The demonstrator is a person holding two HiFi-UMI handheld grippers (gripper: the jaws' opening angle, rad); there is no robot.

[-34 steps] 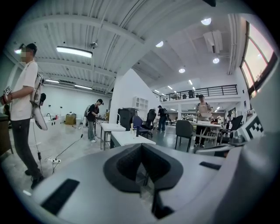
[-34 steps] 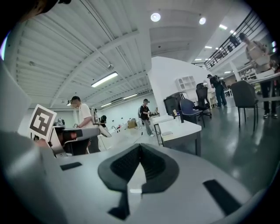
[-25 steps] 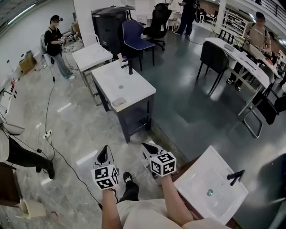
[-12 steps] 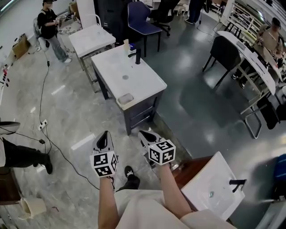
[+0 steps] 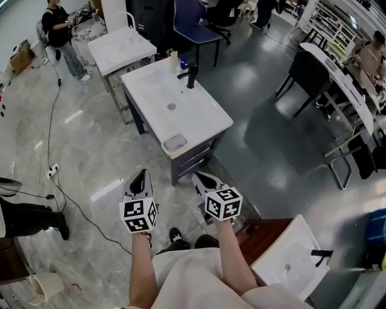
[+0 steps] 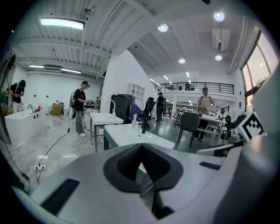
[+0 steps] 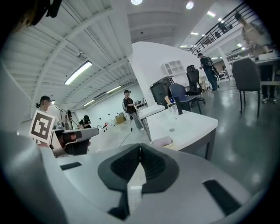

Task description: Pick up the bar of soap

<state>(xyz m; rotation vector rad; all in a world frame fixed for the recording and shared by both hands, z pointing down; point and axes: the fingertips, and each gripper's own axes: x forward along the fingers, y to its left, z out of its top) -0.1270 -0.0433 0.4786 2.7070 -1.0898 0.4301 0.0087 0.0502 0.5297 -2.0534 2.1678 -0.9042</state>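
The bar of soap (image 5: pixel 175 142) is pale and rounded, and lies on the near corner of a white sink counter (image 5: pixel 151 90) with a black faucet (image 5: pixel 192 75). Both grippers hover over the floor short of the counter's near end, apart from the soap. My left gripper (image 5: pixel 139 176) is shut with nothing in it. My right gripper (image 5: pixel 201 178) is also shut and empty. In the right gripper view the soap (image 7: pixel 162 141) shows just above the closed jaws (image 7: pixel 140 162). The left gripper view has the counter (image 6: pixel 131 133) ahead of the closed jaws (image 6: pixel 141 146).
Small bottles (image 5: pixel 175 60) stand behind the faucet. A second white table (image 5: pixel 117 48) and a blue chair (image 5: pixel 196 18) lie beyond. A person (image 5: pixel 57 27) stands at far left; a cable (image 5: pixel 57 121) crosses the floor. Another white sink (image 5: pixel 289 256) sits at my right.
The sink counter and soap have drawn nearer in the head view. Both grippers have advanced toward it side by side, jaws unchanged.
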